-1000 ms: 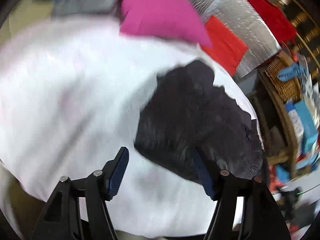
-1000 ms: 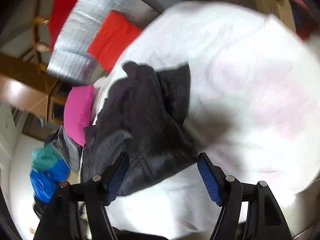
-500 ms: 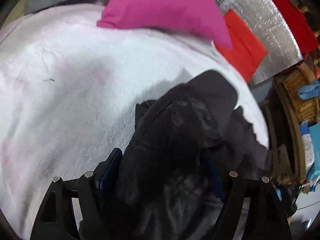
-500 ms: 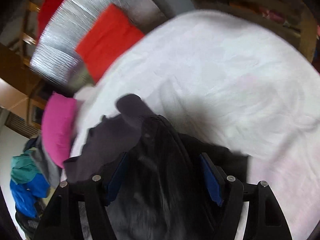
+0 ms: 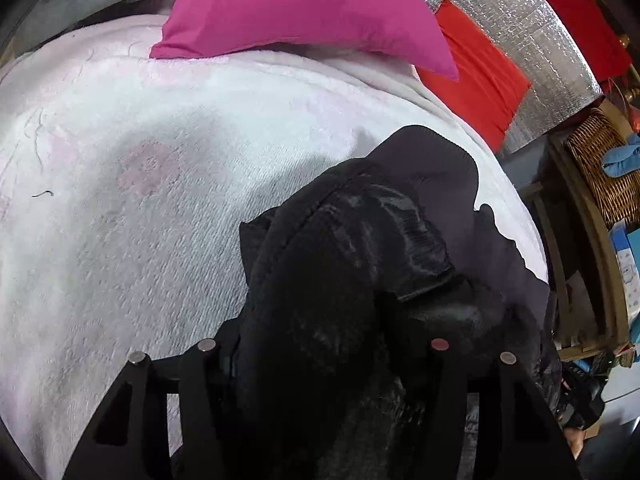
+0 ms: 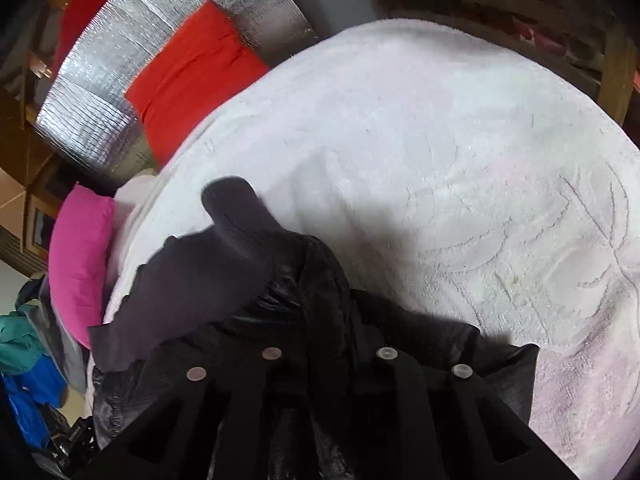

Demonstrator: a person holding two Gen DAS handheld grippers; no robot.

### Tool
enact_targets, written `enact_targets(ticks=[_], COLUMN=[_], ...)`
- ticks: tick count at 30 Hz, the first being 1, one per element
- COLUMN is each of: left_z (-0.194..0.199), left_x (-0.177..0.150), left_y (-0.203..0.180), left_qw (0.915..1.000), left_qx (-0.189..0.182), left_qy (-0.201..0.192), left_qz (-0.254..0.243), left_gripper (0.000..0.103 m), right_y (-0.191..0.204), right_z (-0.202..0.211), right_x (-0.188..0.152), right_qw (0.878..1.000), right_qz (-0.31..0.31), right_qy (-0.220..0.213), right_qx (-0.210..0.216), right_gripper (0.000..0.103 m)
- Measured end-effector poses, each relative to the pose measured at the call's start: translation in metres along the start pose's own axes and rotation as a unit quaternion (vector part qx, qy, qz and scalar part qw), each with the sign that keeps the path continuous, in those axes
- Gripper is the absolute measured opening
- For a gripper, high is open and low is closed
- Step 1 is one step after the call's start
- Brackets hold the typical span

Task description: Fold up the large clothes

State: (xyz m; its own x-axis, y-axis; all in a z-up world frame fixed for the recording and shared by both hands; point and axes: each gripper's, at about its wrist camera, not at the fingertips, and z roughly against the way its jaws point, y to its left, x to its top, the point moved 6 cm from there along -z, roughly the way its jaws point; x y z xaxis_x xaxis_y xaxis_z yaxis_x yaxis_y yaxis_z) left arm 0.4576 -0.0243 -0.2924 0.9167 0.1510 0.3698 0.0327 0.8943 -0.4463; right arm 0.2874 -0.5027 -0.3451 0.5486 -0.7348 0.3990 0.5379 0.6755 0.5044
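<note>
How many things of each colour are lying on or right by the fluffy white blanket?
Black: 1, the black jacket, bunched between both grippers' fingers.
Pink: 1, the pink pillow at the blanket's far edge.
Red: 1, the red cushion against the silver foil panel.
Silver: 1, that panel.
Total: 4

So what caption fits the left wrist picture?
Left gripper buried in a black jacket on a white blanket, pink pillow behind.
</note>
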Motion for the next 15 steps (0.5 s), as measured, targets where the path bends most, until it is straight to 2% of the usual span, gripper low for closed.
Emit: enact_targets(ticks=[2,3,5,7,9,12,15], left_z=[0.008,0.018,0.036,0.06,0.078,0.092,0.095], left_x=[-0.005,-0.008,-0.013,-0.023,-0.032,-0.04,-0.054], left_y=[0.0,-0.001,-0.003,0.0,0.006,0.018,0.041], left_qw=[0.9999,0.9997,0.9985,0.9963,0.9957,0.9954,0.9958], left_qx=[0.011,0.014,0.026,0.042,0.043,0.055,0.074], left_qy=[0.002,-0.003,-0.023,-0.043,-0.052,-0.054,-0.043], left_qz=[-0.007,-0.019,-0.043,-0.062,-0.063,-0.056,-0.033], left_gripper=[0.061,0.061,0.061,0.067,0.069,0.07,0.071], right_y=[-0.005,-0.006,-0.008,-0.014,-0.028,-0.052,-0.057], right_z=[0.018,0.028,0.055,0.089,0.114,0.127,0.11], right_x=[-0.005,-0.006,-0.01,-0.017,-0.028,-0.048,-0.063], right_qw=[0.999,0.998,0.997,0.996,0.995,0.994,0.997], right_qz=[-0.022,-0.035,-0.042,-0.024,-0.025,-0.048,-0.048], right_qy=[0.004,-0.006,-0.04,-0.074,-0.09,-0.077,-0.041], right_qx=[0.025,0.043,0.055,0.047,0.047,0.059,0.045], right_gripper=[0.053,0.075,0.077,0.078,0.078,0.079,0.079])
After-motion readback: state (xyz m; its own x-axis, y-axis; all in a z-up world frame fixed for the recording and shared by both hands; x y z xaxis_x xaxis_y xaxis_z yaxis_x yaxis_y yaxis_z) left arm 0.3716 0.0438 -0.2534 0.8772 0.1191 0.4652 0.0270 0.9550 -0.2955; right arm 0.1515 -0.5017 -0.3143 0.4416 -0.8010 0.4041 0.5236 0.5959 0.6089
